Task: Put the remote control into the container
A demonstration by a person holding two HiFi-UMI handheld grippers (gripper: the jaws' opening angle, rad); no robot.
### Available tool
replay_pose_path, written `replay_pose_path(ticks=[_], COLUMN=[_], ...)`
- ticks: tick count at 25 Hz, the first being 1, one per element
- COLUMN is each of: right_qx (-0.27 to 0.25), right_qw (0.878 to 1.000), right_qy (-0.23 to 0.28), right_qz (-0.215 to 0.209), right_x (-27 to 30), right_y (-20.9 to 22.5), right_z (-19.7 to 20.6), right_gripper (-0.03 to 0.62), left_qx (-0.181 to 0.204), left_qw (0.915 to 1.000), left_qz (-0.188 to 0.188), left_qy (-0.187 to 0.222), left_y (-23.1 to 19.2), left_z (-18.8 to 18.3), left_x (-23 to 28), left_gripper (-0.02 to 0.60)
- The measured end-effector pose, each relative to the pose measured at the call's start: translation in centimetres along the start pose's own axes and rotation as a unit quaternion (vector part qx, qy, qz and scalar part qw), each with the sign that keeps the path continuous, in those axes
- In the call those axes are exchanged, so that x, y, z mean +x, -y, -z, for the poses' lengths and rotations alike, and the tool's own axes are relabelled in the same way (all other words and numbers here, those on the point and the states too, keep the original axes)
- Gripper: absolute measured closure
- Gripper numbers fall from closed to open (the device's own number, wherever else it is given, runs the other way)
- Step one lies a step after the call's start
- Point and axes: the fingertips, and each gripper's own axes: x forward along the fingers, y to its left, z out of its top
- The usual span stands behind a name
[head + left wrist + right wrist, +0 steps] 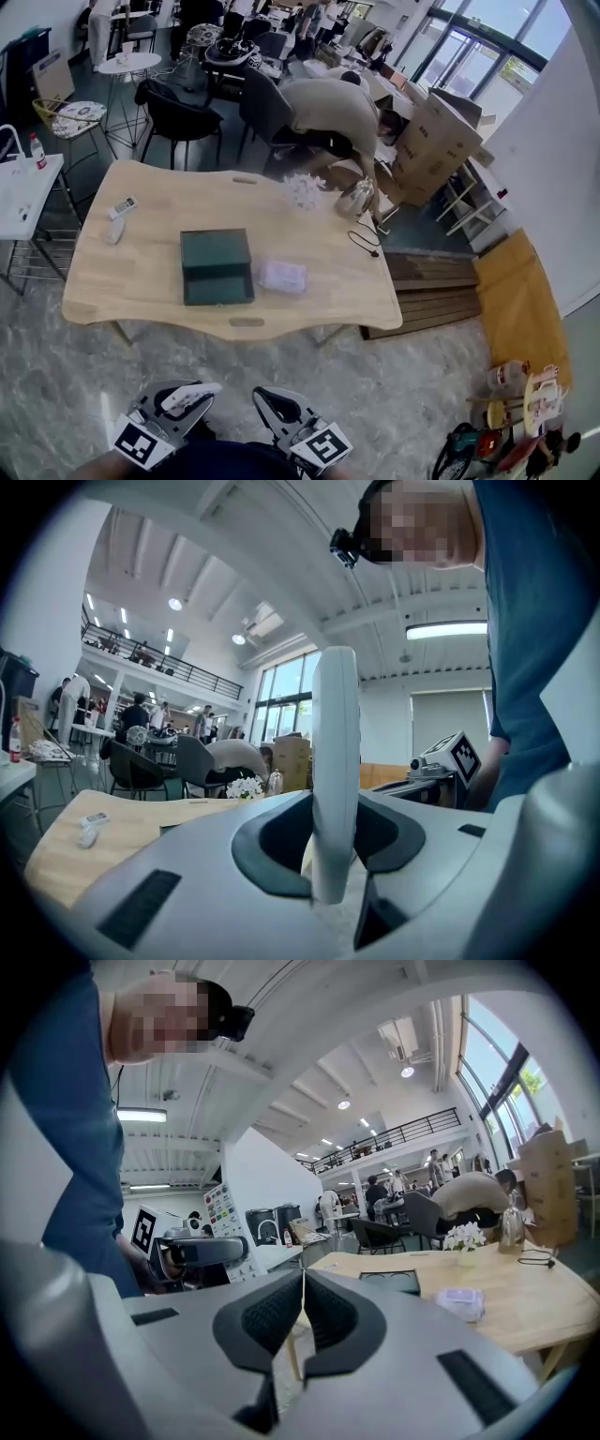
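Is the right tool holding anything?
No, the right tool has its jaws pressed together with nothing between them.

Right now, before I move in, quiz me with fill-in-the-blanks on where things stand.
1. The left gripper has its jaws clamped on a white ____.
2. The right gripper has its jaws ____, with nothing between them.
3. In the head view, the dark green container sits on the table with a wrapped packet on its ____ side.
Missing words: remote control; shut; right.
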Motion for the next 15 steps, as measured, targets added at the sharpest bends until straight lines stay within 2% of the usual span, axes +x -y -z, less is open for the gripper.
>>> replay_pose_path(ticks=[4,9,12,15], right_qx=[0.013,0.017,0.018,0.018], right_qw=[1.000,1.000,1.000,1.000], right_qy=[0.000,0.001,0.000,0.005], right_qz=[0.014,0.004,0.000,-0.008], right_x=[2.4,4.1,4.4,4.3], right_y=[1.7,3.4,5.4,7.6], right_z=[-0.2,-0.4,-0.2,-0.6], right_gripper=[0.576,0.576,0.576,0.576], left_qx=[0.005,0.012,-0.010,-0.010], left_qw=[0.9999,0.9998,0.9998,0.9993], left_qz=[0.007,0.007,-0.012,-0.035], left_qy=[0.011,0.011,-0.010,-0.009], left_y=[-2.9,-4.5,-5.2,-6.2], left_z=[-0.6,-0.7,0.5,0.7], left_x=[1.7,4.0,5.5,7.1], left_gripper=[0.347,0.347,0.347,0.347])
